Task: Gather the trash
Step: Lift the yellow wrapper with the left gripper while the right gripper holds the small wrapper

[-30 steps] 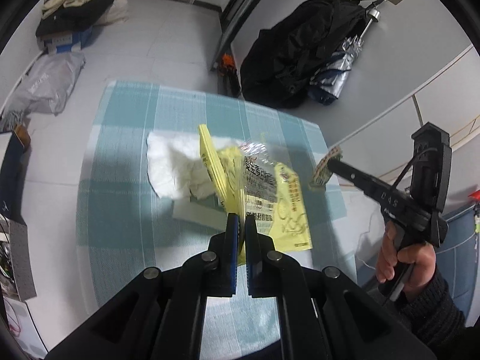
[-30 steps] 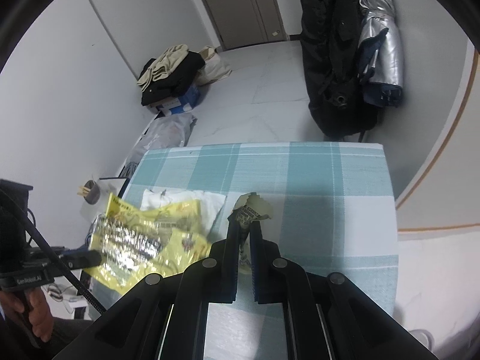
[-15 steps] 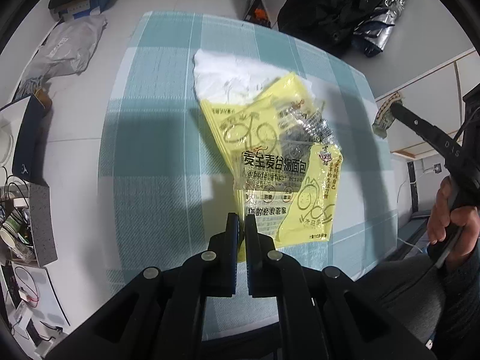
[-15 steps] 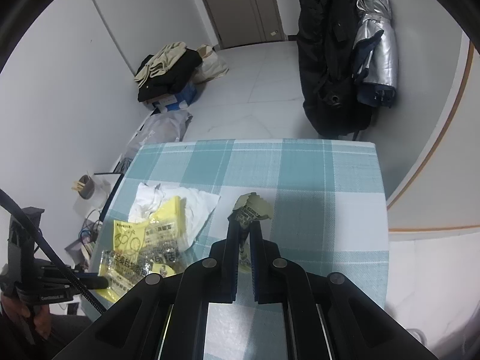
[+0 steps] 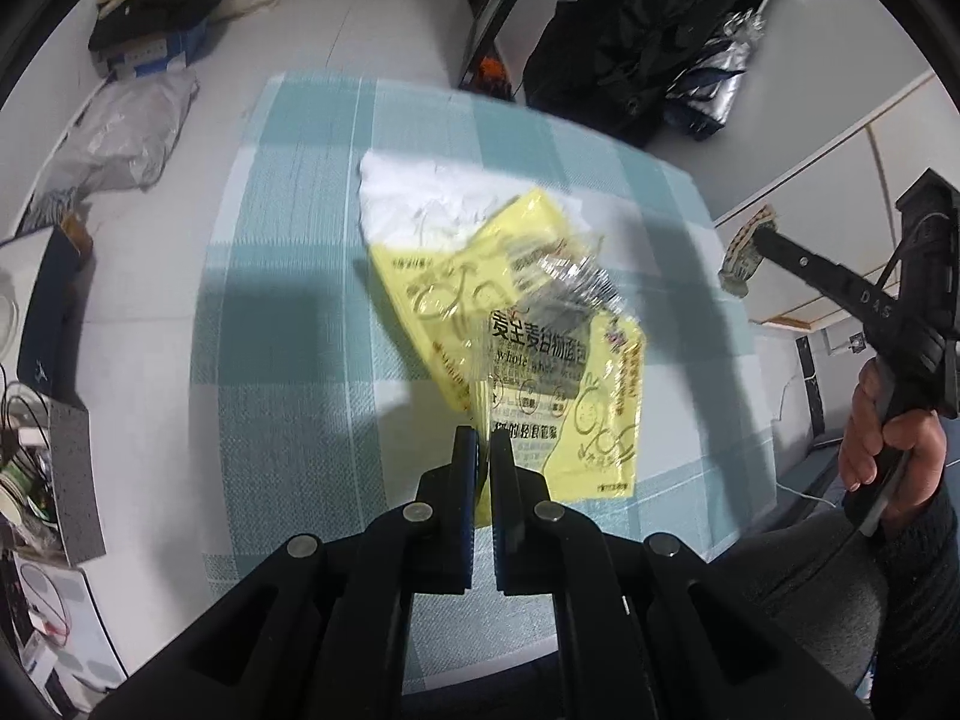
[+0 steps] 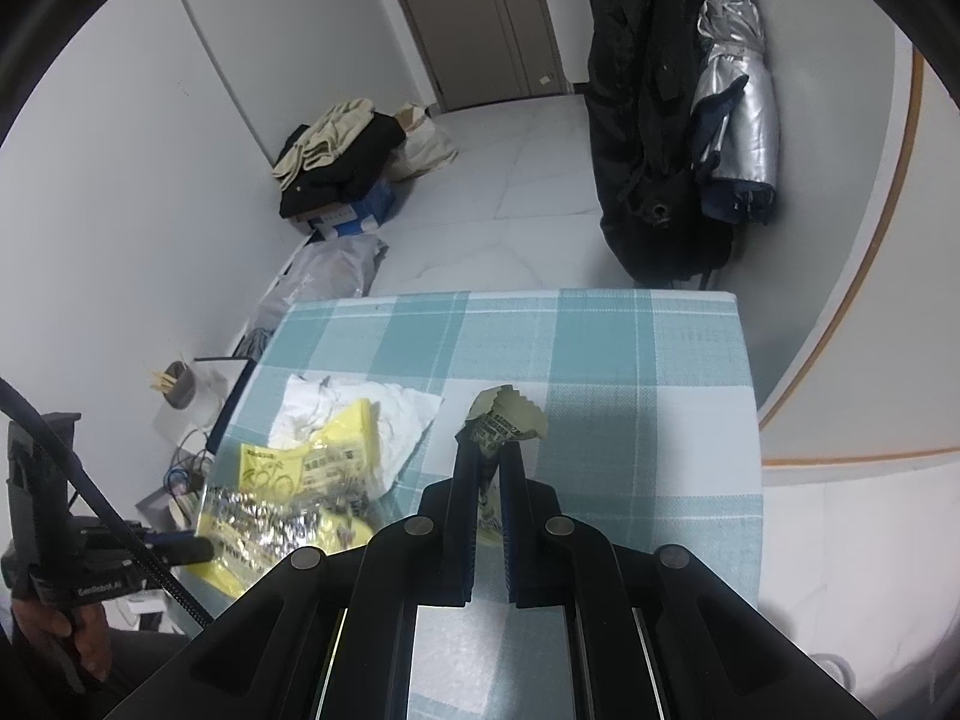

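Trash here is three pieces: a yellow wrapper (image 5: pixel 540 354), a small wrapper (image 6: pixel 504 420) and a crumpled white tissue (image 5: pixel 432 210). The left gripper (image 5: pixel 483 444) has its jaws pressed almost together on the near edge of the yellow wrapper, which hangs out in front of the fingers with printed text and a crinkled clear patch facing the camera; in the right wrist view the same wrapper (image 6: pixel 288 498) sits at the left edge of the table (image 6: pixel 600 360), over its near-left corner, and whether it touches the cloth cannot be told. The tissue lies on the blue-and-white checked cloth just beyond the yellow wrapper, partly covered by it. The right gripper (image 6: pixel 489 456) is clamped narrowly on the small wrapper, whose torn, olive-coloured top sticks up past the fingertips; from the left wrist view this gripper (image 5: pixel 762 237) is held off the table's right side, gripped by the right hand (image 5: pixel 888 450), with the scrap at its tip. A black coat (image 6: pixel 648 120) and a silver umbrella (image 6: pixel 732 90) hang on the far wall, and a pile of clothes (image 6: pixel 342 150) rests on the floor
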Motion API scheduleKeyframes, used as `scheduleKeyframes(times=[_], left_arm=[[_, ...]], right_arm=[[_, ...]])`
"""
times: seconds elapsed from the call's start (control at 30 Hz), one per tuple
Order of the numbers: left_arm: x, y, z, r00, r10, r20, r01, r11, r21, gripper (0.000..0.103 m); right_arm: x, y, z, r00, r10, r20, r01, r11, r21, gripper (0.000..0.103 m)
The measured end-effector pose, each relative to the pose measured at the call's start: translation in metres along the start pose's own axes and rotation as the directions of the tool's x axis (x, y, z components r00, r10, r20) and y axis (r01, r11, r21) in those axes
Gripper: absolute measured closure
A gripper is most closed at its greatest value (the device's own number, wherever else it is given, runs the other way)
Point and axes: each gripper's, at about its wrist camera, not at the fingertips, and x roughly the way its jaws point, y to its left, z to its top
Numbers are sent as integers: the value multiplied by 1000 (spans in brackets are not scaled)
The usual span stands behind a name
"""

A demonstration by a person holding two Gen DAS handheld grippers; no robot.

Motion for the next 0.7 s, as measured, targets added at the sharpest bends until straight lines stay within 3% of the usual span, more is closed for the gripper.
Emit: scheduleKeyframes(times=[0.3,0.6,0.7], left_arm=[[-20,-13,-1,994,-4,108,3,1000,17,103],[-52,-50,-10,972,13,235,-28,998,63,103],[-57,-64,-12,974,-3,227,-16,996,83,103]], right_arm=[[-40,3,-12,997,33,74,-35,999,23,97],[-90,6,-44,985,88,147,-97,994,58,97],[-108,4,-54,980,93,175,-107,992,70,97]])
